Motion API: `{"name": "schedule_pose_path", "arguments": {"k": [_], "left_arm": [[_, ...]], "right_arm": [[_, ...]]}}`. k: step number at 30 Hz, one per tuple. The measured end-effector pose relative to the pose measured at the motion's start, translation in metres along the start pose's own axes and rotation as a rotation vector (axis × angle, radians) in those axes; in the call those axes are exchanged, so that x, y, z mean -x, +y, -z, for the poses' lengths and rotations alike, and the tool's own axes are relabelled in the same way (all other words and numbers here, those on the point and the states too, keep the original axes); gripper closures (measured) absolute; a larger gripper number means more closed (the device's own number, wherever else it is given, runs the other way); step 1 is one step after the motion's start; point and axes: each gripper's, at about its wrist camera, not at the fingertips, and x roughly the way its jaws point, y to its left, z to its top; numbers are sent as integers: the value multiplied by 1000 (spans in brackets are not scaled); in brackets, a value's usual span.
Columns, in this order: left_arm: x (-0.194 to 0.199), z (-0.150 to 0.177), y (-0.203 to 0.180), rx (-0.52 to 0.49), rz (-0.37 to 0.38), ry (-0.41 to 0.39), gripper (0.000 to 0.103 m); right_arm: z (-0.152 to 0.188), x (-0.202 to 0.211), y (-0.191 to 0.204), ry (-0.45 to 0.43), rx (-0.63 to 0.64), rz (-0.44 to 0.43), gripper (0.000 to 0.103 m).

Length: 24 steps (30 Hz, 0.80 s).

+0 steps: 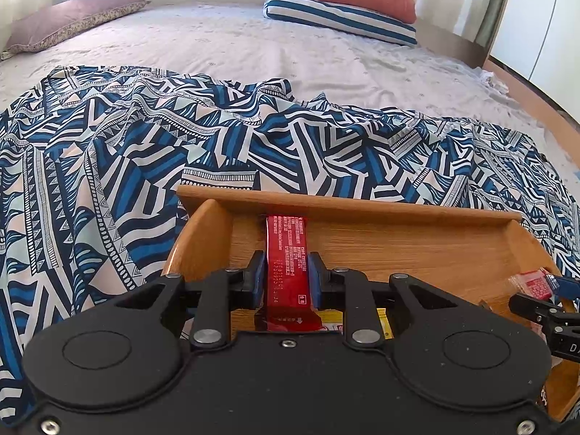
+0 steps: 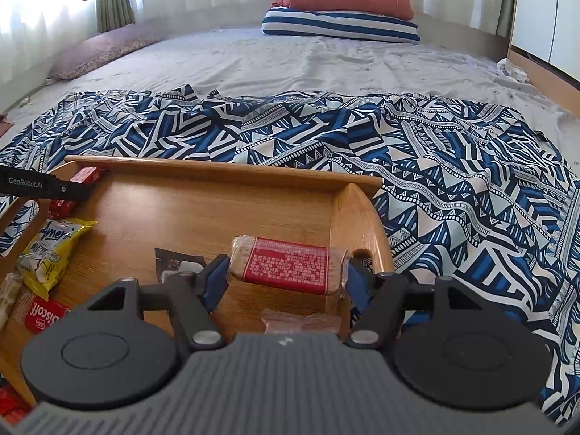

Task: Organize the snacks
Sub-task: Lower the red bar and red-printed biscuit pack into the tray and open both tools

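Fingers, left: blue pads pinched narrow on a long red snack stick, its far end touching the back wall of the wooden tray.
Fingers, right: pads set fairly wide at either end of a biscuit bar with a red label; the wrapper ends sit right at the pads, though I can't tell whether they press on it.
Left gripper: over the tray's left end.
Right gripper: over the tray's right end, close to the side wall with the cut-out handle.
Inside the tray, near side: a yellow packet, a red Biscoff packet and a dark wrapper lie loose and at odd angles; a pale pink wrapper sits under the bar.
Inside the tray, far corner: a small red packet by the back wall.
Under the tray: a blue and white patterned cloth spread on the bed.
Beyond the tray: folded bedding at the far end of the bed.
Progress: partway, by my reading. Two snacks are being placed at opposite ends; the loose ones on the near side are not yet lined up.
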Motion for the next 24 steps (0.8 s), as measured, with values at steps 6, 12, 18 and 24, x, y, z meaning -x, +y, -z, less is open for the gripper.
{"name": "schedule_pose_path", "arguments": {"k": [6,12,18,24], "left_arm": [[-1,0,0,-3,-1,-2,80],[0,0,-2,-14,-12,0,68],[4,2,-4,-24,-10,18,41],[25,4,-4,-14,19,-9,18]], "right_arm": [[1,-2,1,-8,11,7,31],[2,-1,2,-11,12,-1,20],[3,4,2,-22,-10,-19,11],[5,17,1,-36,-33,-25,7]]}}
